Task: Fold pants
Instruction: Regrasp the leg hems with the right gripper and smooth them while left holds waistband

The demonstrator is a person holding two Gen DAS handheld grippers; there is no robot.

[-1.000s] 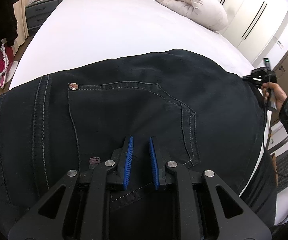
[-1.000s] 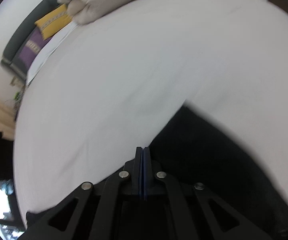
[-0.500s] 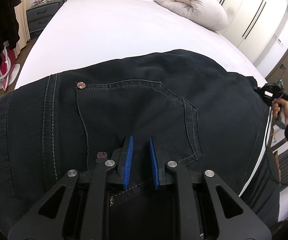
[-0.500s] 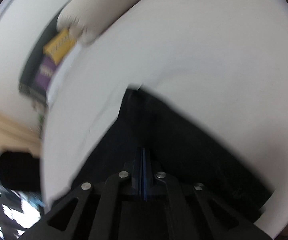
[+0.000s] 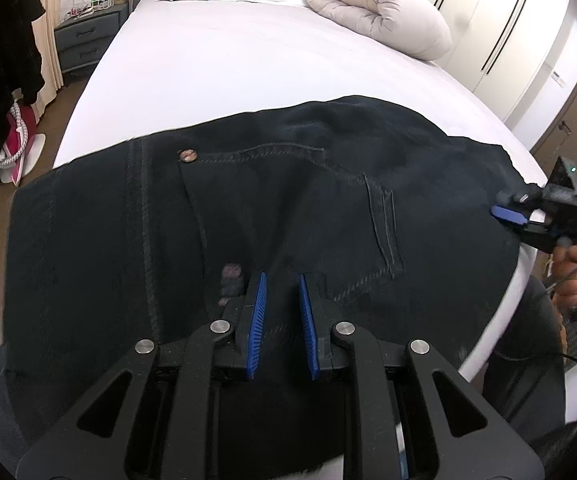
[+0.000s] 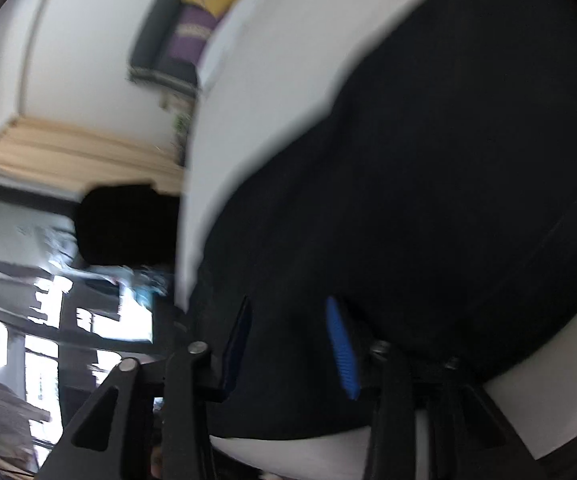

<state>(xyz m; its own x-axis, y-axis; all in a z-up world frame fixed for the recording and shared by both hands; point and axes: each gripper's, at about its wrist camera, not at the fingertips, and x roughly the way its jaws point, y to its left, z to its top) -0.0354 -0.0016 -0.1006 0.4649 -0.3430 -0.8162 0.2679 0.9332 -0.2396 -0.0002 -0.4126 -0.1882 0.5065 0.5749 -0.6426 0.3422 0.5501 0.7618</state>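
1. The right gripper [image 6: 288, 304] was shut tight half a second ago. Its jaws have just been opening and now stand apart. Dark cloth shows between the blue pads, but they do not squeeze it.
2. Its view has swung round and is blurry now.
3. The left gripper [image 5: 282, 280] has not changed. Its ridged blue pads stay close together, pinching a small fold of the pants [image 5: 368, 152].
4. The pants look a bit flatter than before, and I see more of them. They lie spread across the near end of the bed [image 5: 228, 60], right up to its edge.
5. The pants are black and thick, with pale stitch lines around a pocket [image 5: 288, 208] and a round copper stud [image 5: 187, 155].
6. The bed is smooth and white. A puffy cream quilt [image 5: 376, 4] sits rolled up at the far end.
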